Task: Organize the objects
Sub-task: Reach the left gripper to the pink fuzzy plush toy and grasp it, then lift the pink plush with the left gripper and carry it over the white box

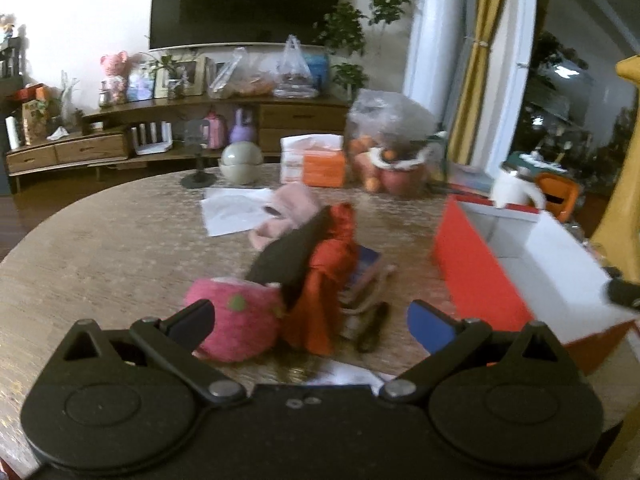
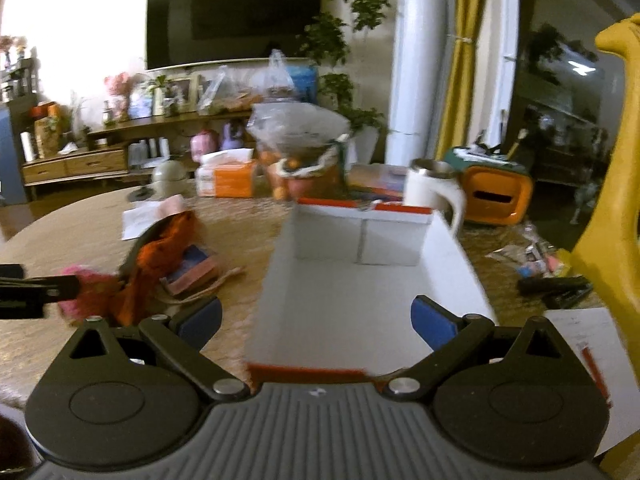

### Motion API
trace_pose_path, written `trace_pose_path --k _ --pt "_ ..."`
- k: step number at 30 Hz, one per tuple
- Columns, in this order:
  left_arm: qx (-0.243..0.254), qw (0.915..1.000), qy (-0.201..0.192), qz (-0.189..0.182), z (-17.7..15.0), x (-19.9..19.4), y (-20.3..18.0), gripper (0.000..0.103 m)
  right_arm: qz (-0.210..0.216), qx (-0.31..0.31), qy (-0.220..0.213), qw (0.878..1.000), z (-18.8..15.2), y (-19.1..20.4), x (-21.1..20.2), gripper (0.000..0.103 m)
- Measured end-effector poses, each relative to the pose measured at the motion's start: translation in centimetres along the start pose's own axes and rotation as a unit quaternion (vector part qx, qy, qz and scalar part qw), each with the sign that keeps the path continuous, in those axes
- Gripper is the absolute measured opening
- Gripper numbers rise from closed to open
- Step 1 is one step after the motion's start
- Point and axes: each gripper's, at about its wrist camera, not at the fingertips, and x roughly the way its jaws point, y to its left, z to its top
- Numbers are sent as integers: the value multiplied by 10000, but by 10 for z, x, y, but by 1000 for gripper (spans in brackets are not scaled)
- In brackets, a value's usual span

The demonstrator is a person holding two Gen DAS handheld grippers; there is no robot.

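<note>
A heap of small things lies mid-table: a pink knitted ball with a green dot (image 1: 234, 322), an orange-red cloth (image 1: 324, 284), a black flat case (image 1: 288, 256), a pale pink plush (image 1: 288, 208) and a blue booklet (image 1: 366, 264). My left gripper (image 1: 310, 326) stands open just in front of the heap, its fingers to either side, touching nothing. A red box with a white, empty inside (image 2: 360, 280) lies to the right. My right gripper (image 2: 316, 322) hangs open over the box's near end. The heap (image 2: 160, 256) shows at its left.
On the table's far side stand a tissue pack (image 1: 320, 160), a bag of fruit (image 1: 388, 148), a grey-green round pot (image 1: 242, 162) and a white mug (image 2: 434, 192). A sheet of paper (image 1: 232, 210) lies behind the heap. A yellow chair back (image 2: 616, 200) rises at the right.
</note>
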Motion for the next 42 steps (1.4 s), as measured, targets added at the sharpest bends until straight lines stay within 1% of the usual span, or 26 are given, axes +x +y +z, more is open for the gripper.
trace_pose_path --k 3,8,11,14,17,20,23,24,27,28,30,32,34,36,38,40,42 --pt "148 9997 -13 170 1 15 12 102 -197 -10 26 9998 4 -17 9 101" --pt "352 9989 66 294 0 42 27 102 -694 -169 93 9974 6 -42 27 101" --pt "507 9979 152 375 0 58 31 102 -859 -338 200 9955 5 -54 40 101" --pt "683 9965 281 388 -3 74 34 102 -933 -446 257 9943 6 -65 52 101" --pt "710 9956 409 444 -6 86 40 101 -889 -487 324 9943 8 -79 64 101" --pt "679 9953 491 481 -7 93 45 101 -856 -382 482 9944 10 -95 79 101" --pt "675 9954 526 422 -7 98 49 101 -848 -258 748 9933 12 -109 97 100" --pt "676 9954 542 412 -7 98 50 101 -785 -182 820 9934 13 -114 102 99" --pt "668 9953 585 391 -7 99 51 99 -704 -93 989 9926 15 -124 116 86" --pt "654 9954 596 372 -7 100 51 99 -714 -104 1044 9919 15 -124 119 79" --pt "649 9954 609 363 -7 101 51 99 -691 -169 1154 9908 14 -125 127 74" --pt "654 9952 648 341 -7 104 51 95 -750 -316 1202 9894 12 -123 133 67" --pt "594 9954 692 285 -8 107 52 93 -812 -396 1250 9880 10 -122 137 65" --pt "517 9958 723 226 -7 108 54 90 -832 -429 1321 9868 8 -122 140 57" --pt "498 9959 735 151 -7 108 55 86 -840 -369 1426 9855 5 -124 144 40" --pt "552 9957 735 140 -6 107 54 85 -808 -284 1504 9849 4 -126 147 34" --pt "571 9955 739 130 -6 107 53 85 -779 -323 1525 9847 3 -126 148 33"
